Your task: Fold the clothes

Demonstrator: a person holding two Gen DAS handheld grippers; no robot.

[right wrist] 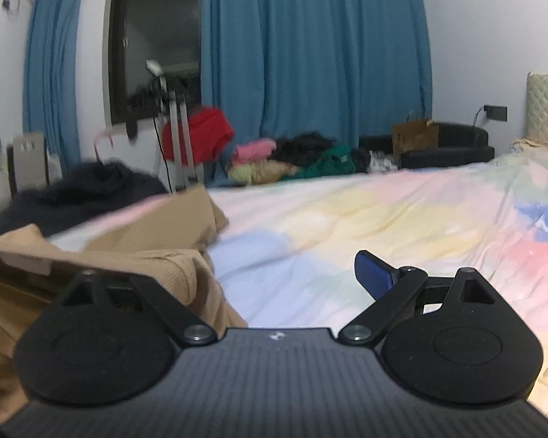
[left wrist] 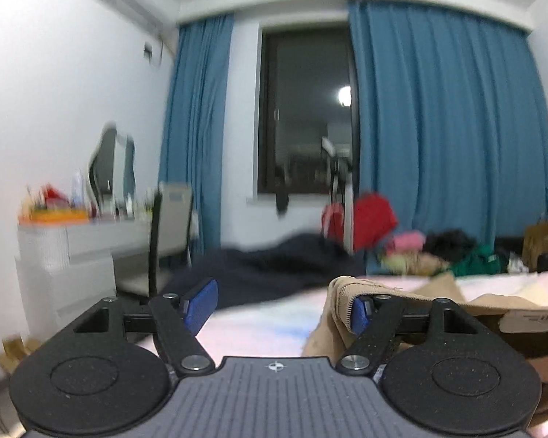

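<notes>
A tan garment [right wrist: 153, 230] lies crumpled on the left part of the pastel bed sheet [right wrist: 347, 211]. My right gripper [right wrist: 248, 281] stands open at its edge. The tan cloth covers its left finger, and the blue pad [right wrist: 374, 273] of the other finger is bare above the sheet. In the left wrist view a fold of the tan garment [left wrist: 338, 288] drapes over the right finger of my left gripper [left wrist: 279, 308]. That gripper is open too: the sheet [left wrist: 259, 328] shows through the gap and nothing is pinched between the pads.
A dark blanket [right wrist: 84, 186] is heaped at the bed's far left corner. Beyond the bed are a pile of coloured clothes [right wrist: 292, 160], a red garment on a rack [right wrist: 201, 138] and a black sofa [right wrist: 445, 146]. A white desk [left wrist: 91, 241] and a chair [left wrist: 171, 219] stand by the left wall.
</notes>
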